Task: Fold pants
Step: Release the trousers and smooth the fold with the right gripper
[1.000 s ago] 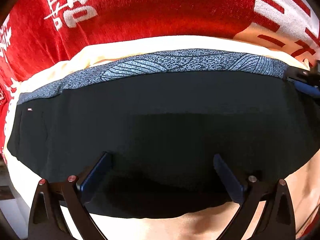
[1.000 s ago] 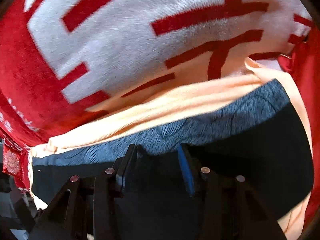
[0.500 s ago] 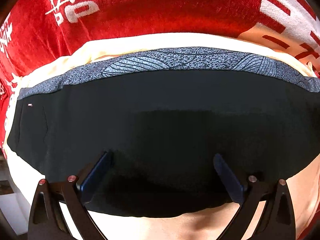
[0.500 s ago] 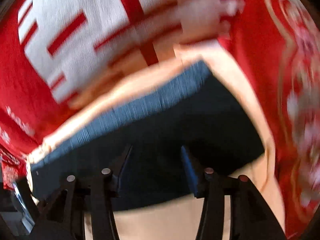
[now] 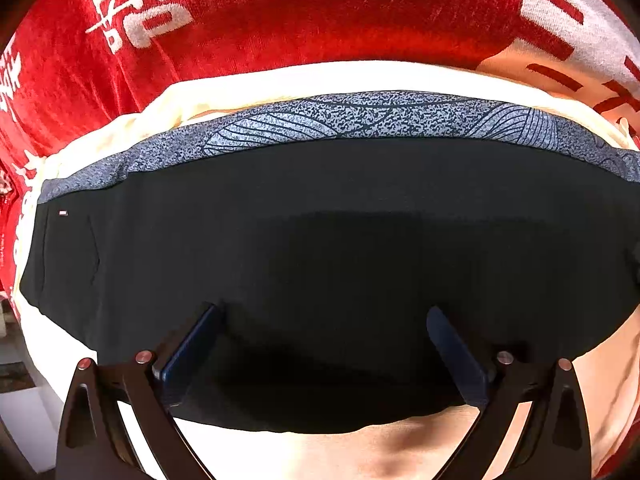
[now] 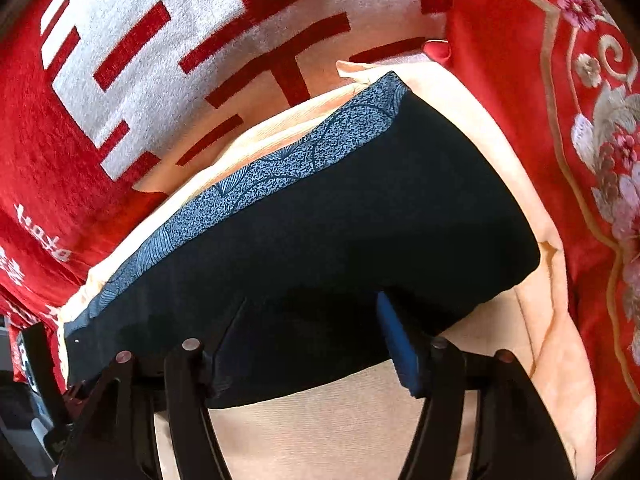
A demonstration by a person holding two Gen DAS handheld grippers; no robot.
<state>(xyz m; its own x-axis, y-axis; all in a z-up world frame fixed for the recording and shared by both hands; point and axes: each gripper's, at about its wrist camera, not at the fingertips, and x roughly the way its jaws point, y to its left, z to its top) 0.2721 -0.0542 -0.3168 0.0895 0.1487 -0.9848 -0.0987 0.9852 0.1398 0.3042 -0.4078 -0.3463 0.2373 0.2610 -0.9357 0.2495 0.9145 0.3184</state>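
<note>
The black pants (image 5: 320,240) lie folded in a flat rectangle on a cream cloth (image 5: 360,76), with a blue-grey patterned waistband (image 5: 360,114) along the far edge. My left gripper (image 5: 322,320) is open and empty, its fingers spread wide over the near edge of the pants. In the right wrist view the same pants (image 6: 320,220) run diagonally, the waistband (image 6: 280,164) at upper left. My right gripper (image 6: 312,312) is open and empty above the near edge of the pants, holding nothing.
A red blanket with white characters (image 5: 280,12) lies behind the cream cloth and shows in the right wrist view (image 6: 160,60). A red embroidered floral cushion (image 6: 580,140) lies to the right. The left gripper's body (image 6: 36,360) shows at the far left.
My right gripper has let go of the waistband, pulled back toward the near edge and opened wider. The left gripper has stayed open in place.
</note>
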